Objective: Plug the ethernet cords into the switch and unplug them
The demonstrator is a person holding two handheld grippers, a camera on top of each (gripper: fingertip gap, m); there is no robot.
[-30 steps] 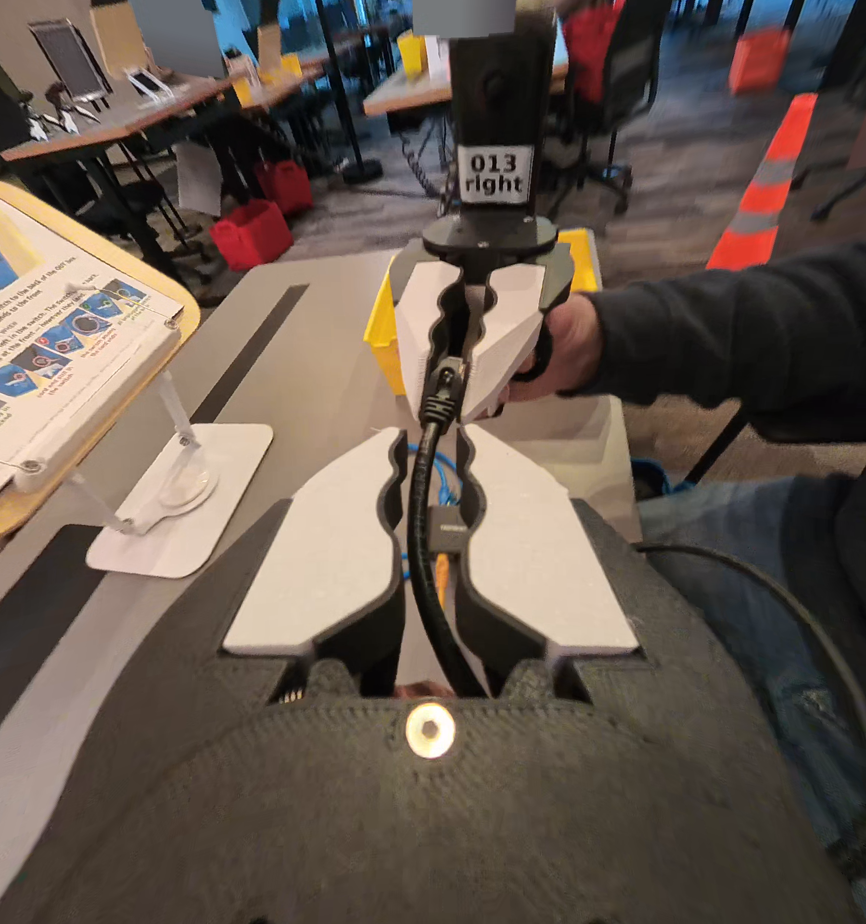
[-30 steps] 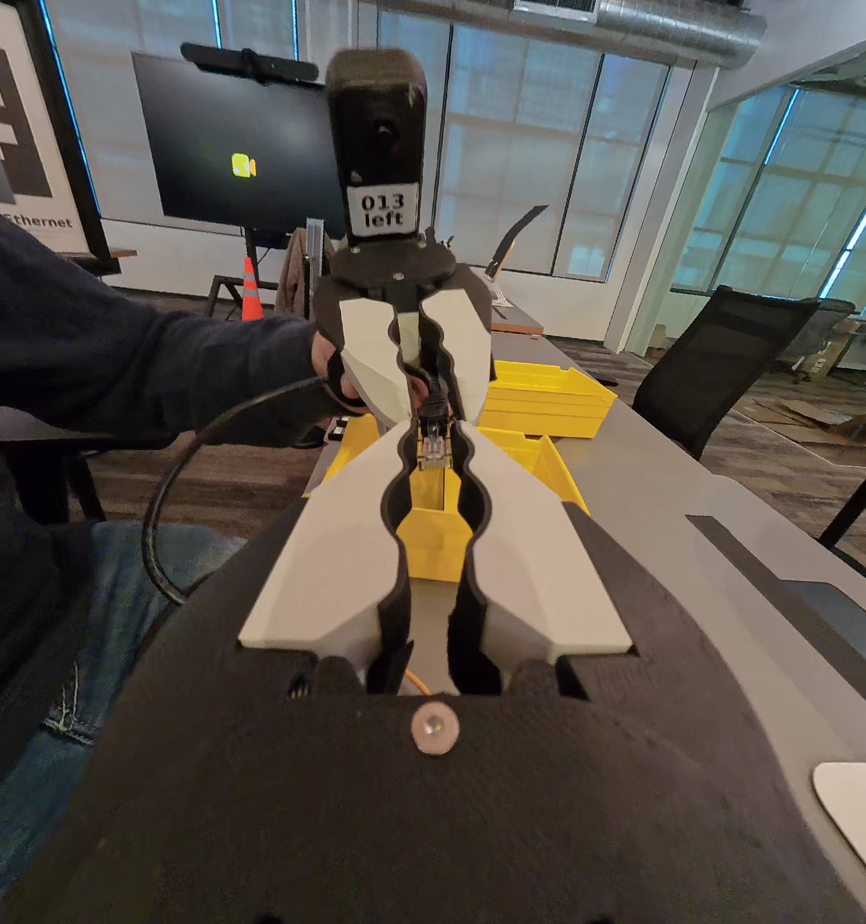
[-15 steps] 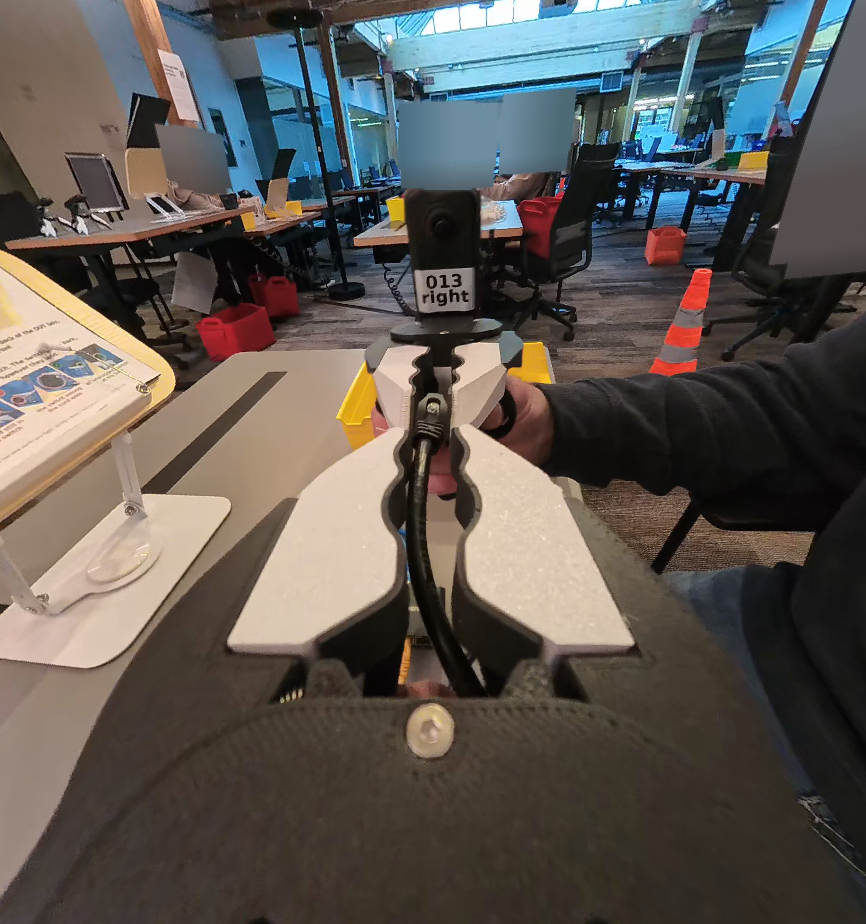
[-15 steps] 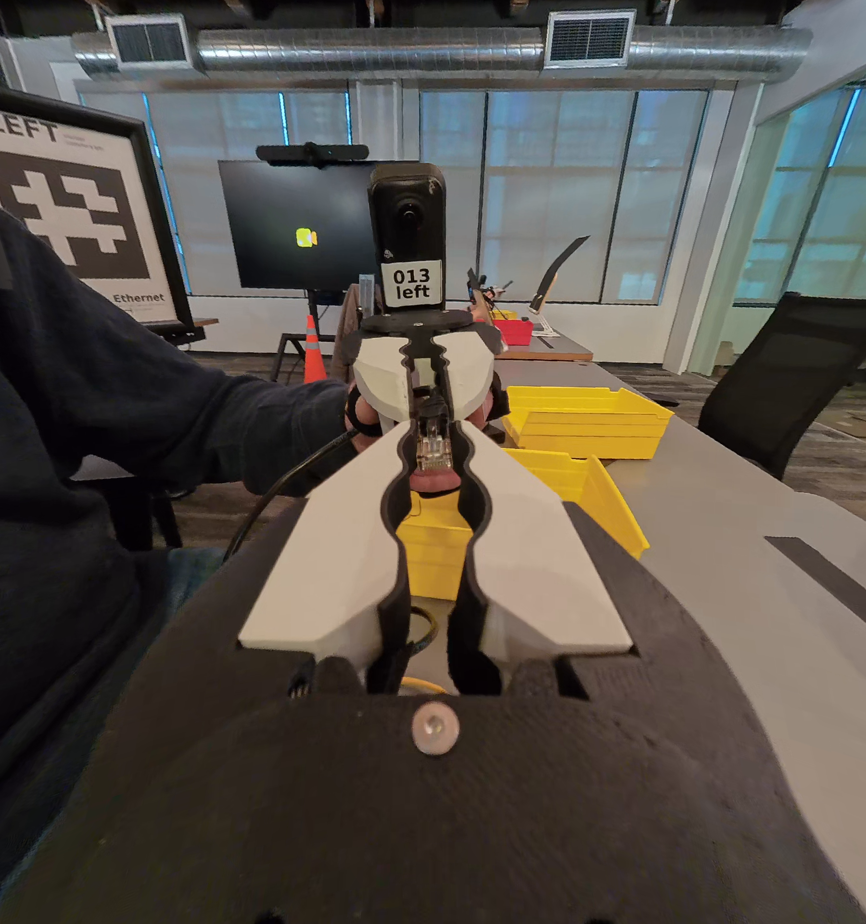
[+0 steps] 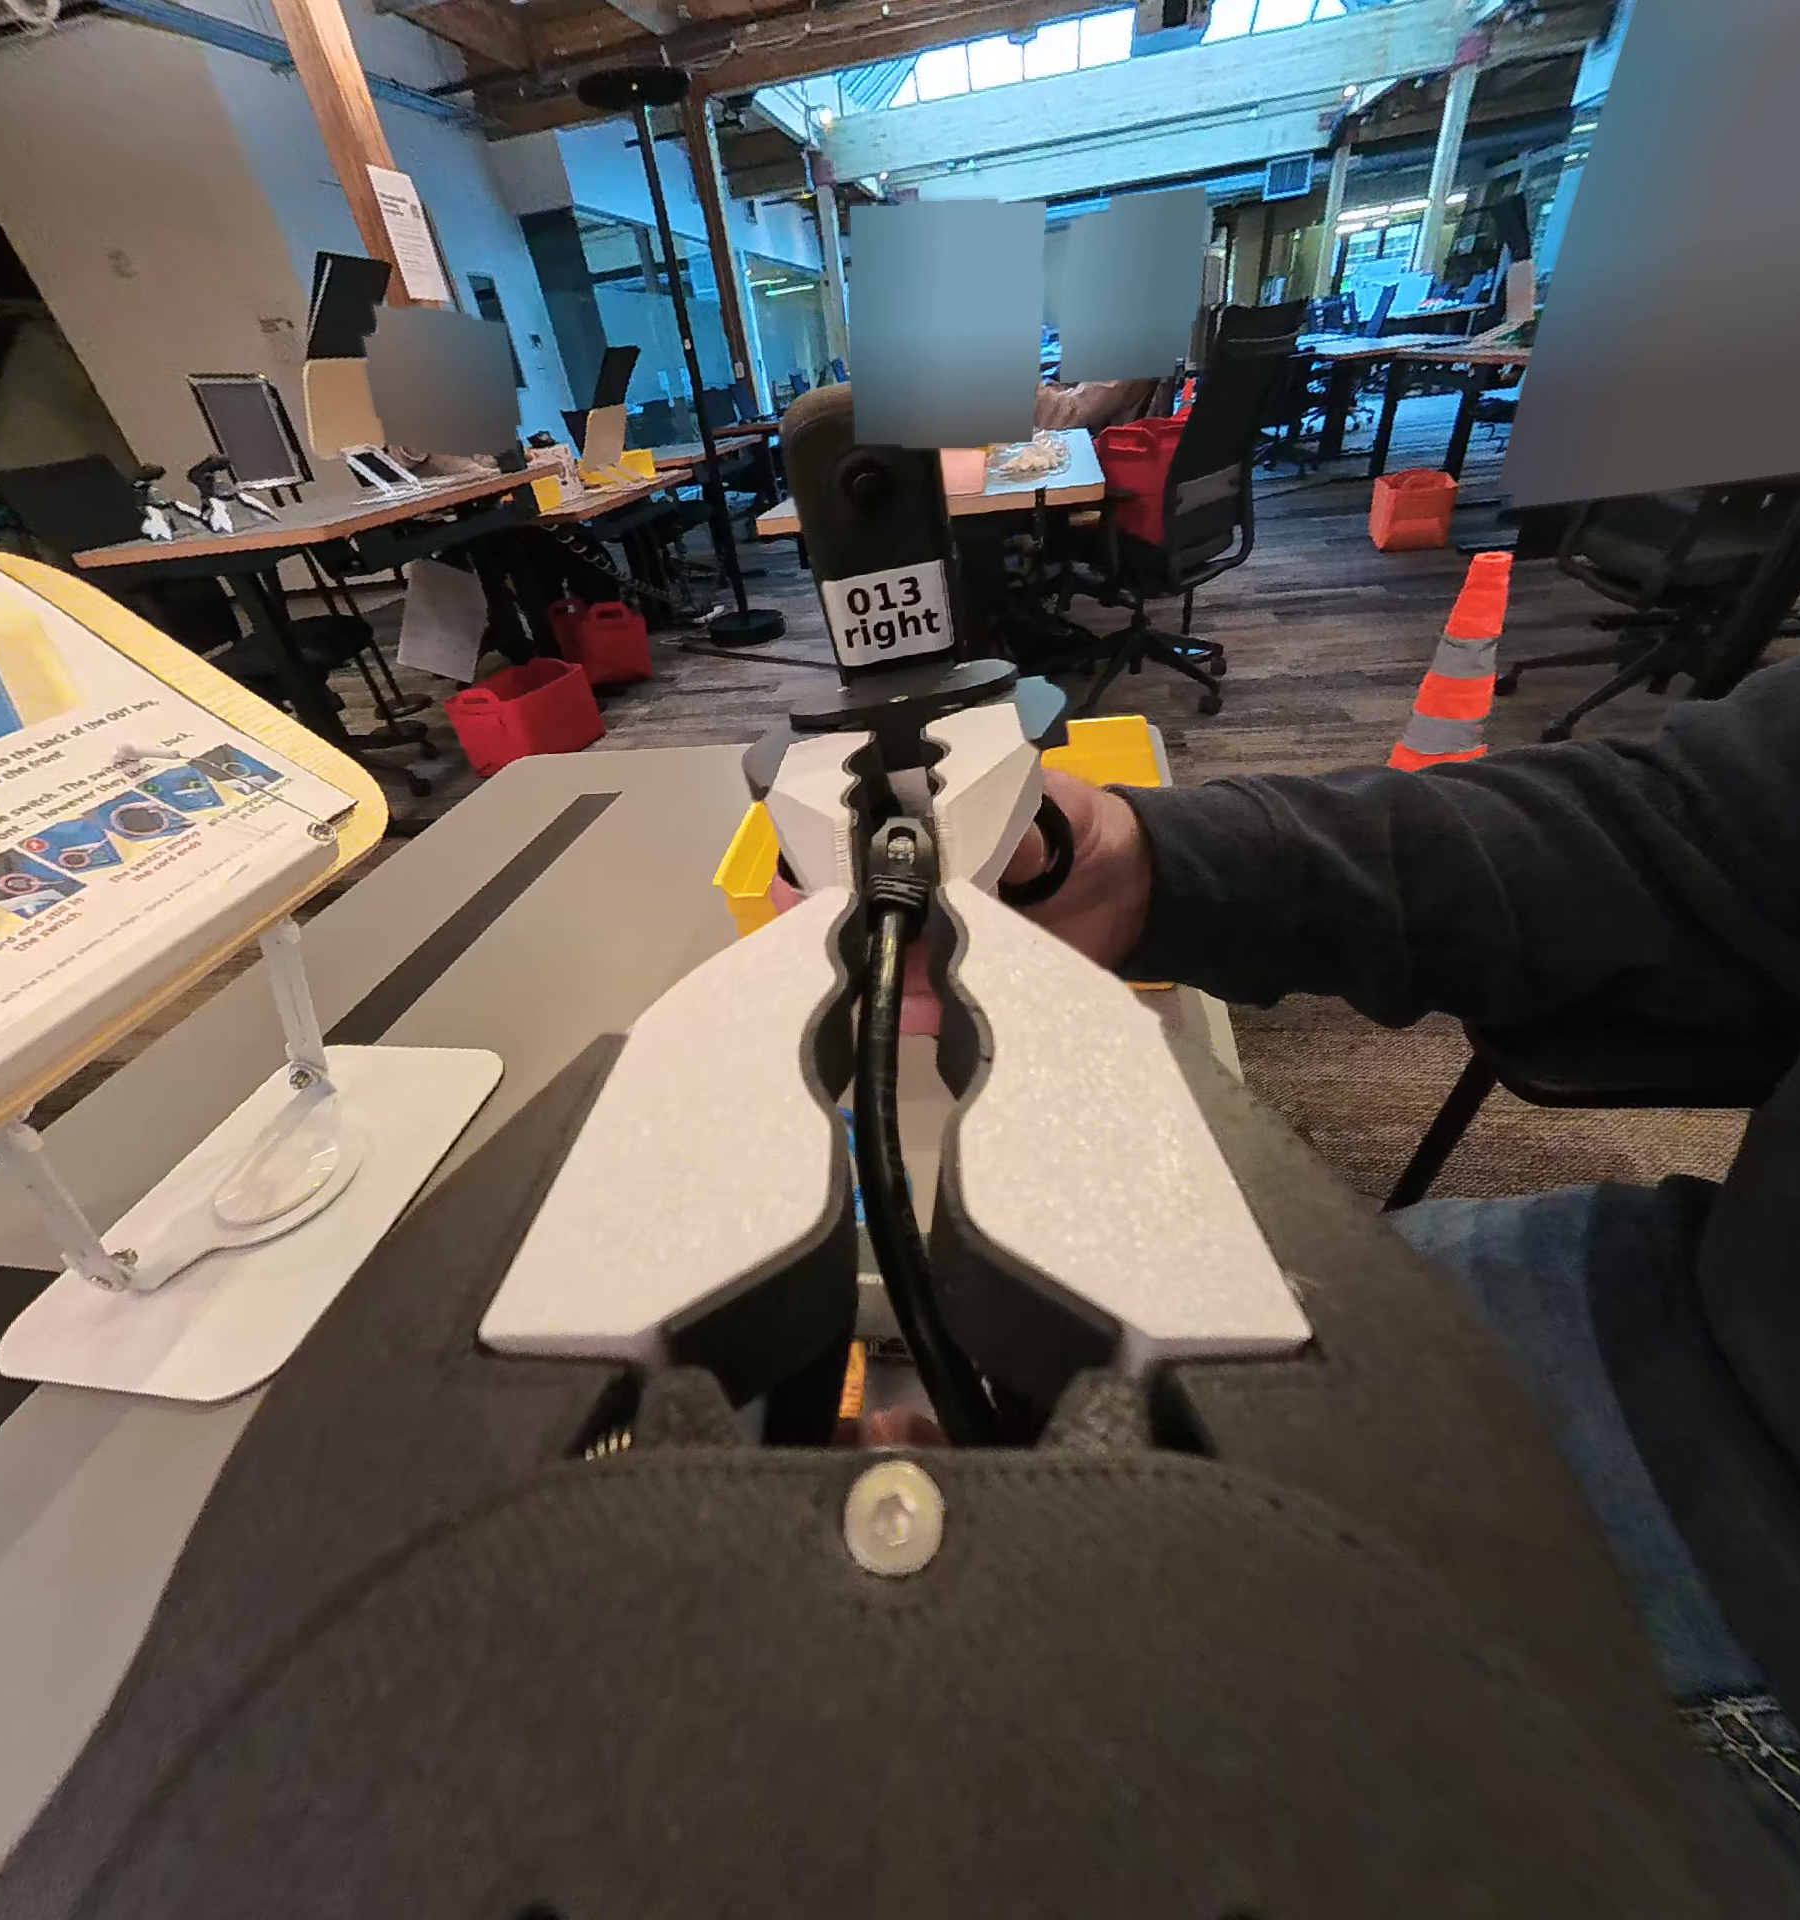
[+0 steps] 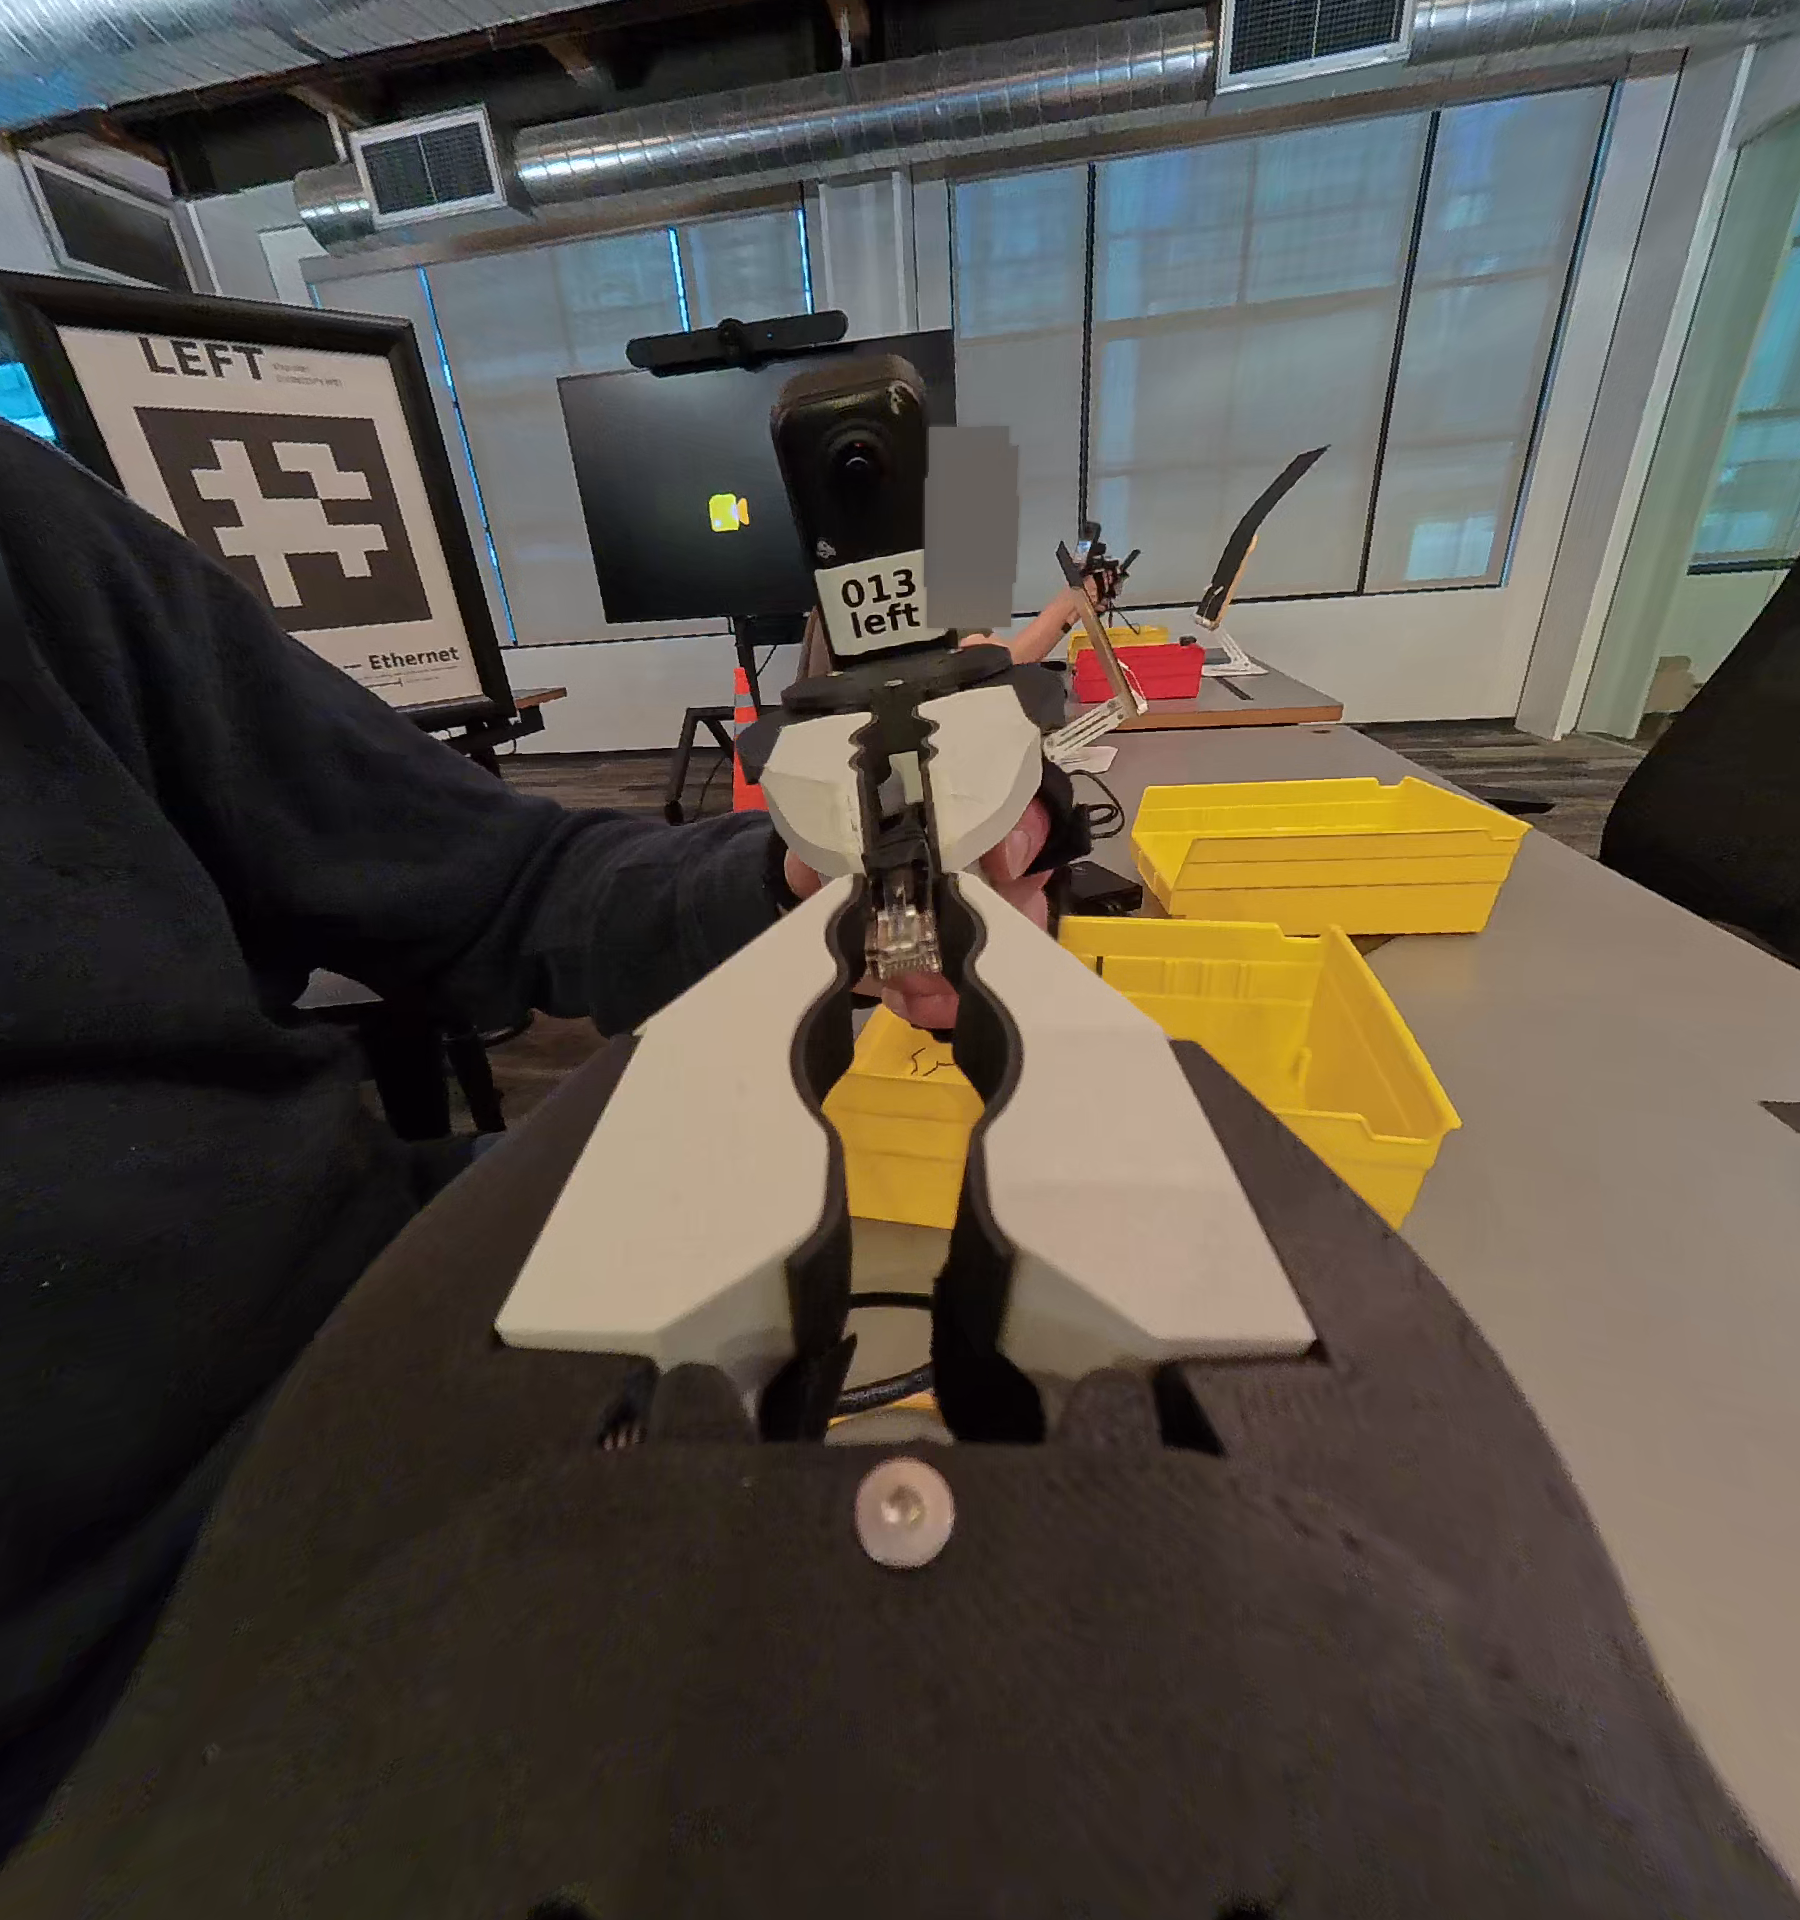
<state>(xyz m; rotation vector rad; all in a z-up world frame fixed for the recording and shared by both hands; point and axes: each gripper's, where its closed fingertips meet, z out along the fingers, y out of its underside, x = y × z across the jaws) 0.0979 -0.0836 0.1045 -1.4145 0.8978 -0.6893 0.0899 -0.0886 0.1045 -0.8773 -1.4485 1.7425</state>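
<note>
A black ethernet cord [image 5: 891, 1060] runs between the fingers of my left gripper [image 5: 898, 902], which is shut on it just behind the plug. The clear plug [image 6: 901, 928] sticks out past the left tips and sits between the tips of my right gripper [image 6: 901, 896], which is closed around it. The two grippers face each other tip to tip, held level above the grey table [image 5: 522, 883]. The right gripper [image 5: 901, 805] shows head-on in the left wrist view, and the left gripper [image 6: 898, 805] head-on in the right wrist view. No switch is in view.
Two yellow bins [image 6: 1322, 1029] [image 6: 1322, 852] stand on the table behind the left gripper. An instruction board on a white stand [image 5: 127, 831] is at the left. A bit of orange cord [image 5: 854, 1371] shows below the left fingers. A dark-sleeved arm [image 5: 1447, 873] holds each gripper.
Both grippers have tilted up from looking down at the table to level, still tip to tip with the black cord's plug between them. The hold on the cord has not changed.
</note>
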